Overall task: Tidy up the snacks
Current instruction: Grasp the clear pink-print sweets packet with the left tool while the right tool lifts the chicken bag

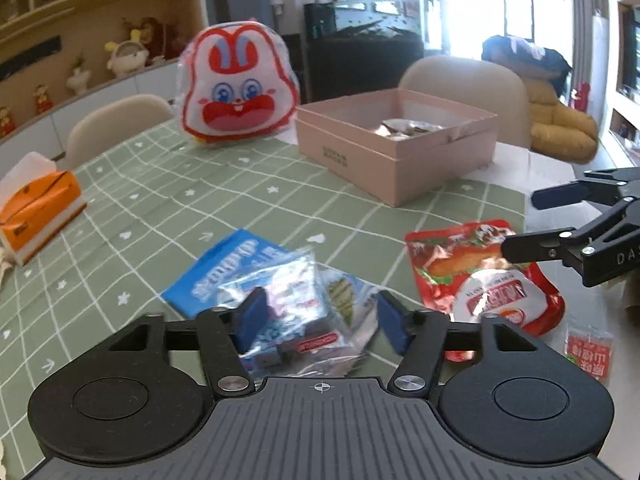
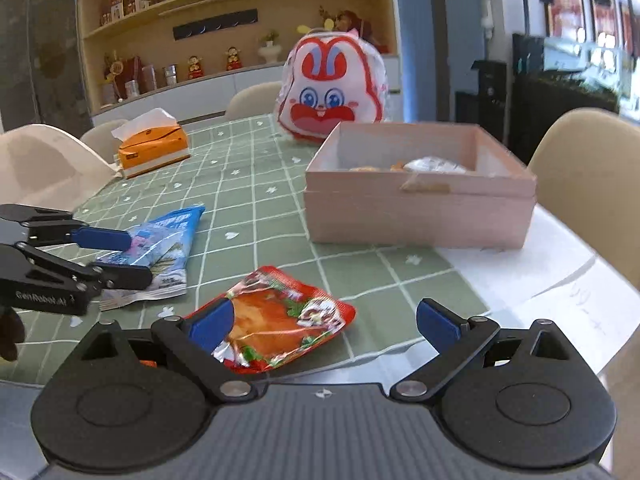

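A pink open box (image 1: 394, 160) (image 2: 416, 216) with a few wrapped snacks inside stands on the green checked tablecloth (image 1: 168, 200). My left gripper (image 1: 320, 322) is open, its jaws either side of a clear silver snack packet (image 1: 296, 312) that lies over a blue packet (image 1: 228, 264) (image 2: 168, 232). A red snack packet (image 1: 480, 276) (image 2: 280, 320) lies to the right. My right gripper (image 2: 324, 324) is open just above it, the left pad over its near edge. The right gripper also shows in the left wrist view (image 1: 520, 220), and the left gripper shows in the right wrist view (image 2: 138, 258).
A rabbit-face bag (image 1: 240, 84) (image 2: 334, 88) stands behind the box. An orange tissue box (image 1: 36, 212) (image 2: 154, 146) sits at the table's left. A small red sachet (image 1: 590, 354) lies near the right edge. Beige chairs (image 2: 592, 184) surround the table.
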Demonstrator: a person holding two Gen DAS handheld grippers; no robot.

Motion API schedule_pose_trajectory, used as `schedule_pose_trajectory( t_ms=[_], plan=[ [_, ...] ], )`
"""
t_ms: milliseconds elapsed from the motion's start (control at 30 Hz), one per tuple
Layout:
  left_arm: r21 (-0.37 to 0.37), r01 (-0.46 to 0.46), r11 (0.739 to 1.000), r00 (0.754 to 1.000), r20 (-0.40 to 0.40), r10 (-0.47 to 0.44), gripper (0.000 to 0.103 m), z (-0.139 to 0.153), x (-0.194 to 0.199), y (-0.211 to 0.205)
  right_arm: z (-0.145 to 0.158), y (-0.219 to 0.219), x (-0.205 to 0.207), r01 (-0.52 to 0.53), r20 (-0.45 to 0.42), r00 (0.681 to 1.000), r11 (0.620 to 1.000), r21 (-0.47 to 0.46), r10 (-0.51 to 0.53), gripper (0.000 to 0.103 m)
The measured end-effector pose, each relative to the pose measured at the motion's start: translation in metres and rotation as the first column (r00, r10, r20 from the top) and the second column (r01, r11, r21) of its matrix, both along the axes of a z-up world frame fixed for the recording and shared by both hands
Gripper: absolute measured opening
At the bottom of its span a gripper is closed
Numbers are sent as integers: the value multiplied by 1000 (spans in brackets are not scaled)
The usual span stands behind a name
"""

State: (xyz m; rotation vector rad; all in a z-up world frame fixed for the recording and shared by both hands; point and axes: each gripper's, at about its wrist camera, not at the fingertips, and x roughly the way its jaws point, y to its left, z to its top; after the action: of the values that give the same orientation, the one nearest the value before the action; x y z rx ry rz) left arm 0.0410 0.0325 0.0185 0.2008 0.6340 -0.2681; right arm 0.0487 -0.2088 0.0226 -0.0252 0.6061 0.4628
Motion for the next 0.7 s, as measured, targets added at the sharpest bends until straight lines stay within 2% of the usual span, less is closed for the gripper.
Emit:
schedule_pose_trajectory(
  t_ms=[67, 133, 233, 300, 367, 467, 700],
  plan=[
    [-21, 6, 1000, 1000, -3, -6, 77, 1, 0, 1, -4, -3, 5, -9, -46, 999, 1000, 24, 10, 99],
    [-63, -24, 998, 1000, 10, 24, 73, 6, 1, 10, -7, -7, 10, -4, -91, 996, 998, 57, 9, 99],
    [-33, -134, 990, 989, 57, 136, 69, 10, 5, 21, -10, -18, 15, 4, -135, 991, 991, 132, 14, 99],
    [-41, -130, 991, 991, 18, 131, 70, 4, 12, 27, -11, -21, 15, 3, -137, 990, 988, 155, 19, 99],
    [-97, -108, 989, 994, 14, 109, 71, -1, 14, 33, -11, -21, 13, 0, -135, 991, 988, 154, 22, 99],
    [-94, -100, 991, 995, -10, 100, 74, -8, 17, 33, -10, -17, 13, -5, -132, 991, 991, 132, 22, 99],
    [-98, -74, 993, 997, 5, 74, 75, -11, 15, 26, -10, -10, 13, -15, -126, 992, 996, 91, 26, 99]
  ],
)
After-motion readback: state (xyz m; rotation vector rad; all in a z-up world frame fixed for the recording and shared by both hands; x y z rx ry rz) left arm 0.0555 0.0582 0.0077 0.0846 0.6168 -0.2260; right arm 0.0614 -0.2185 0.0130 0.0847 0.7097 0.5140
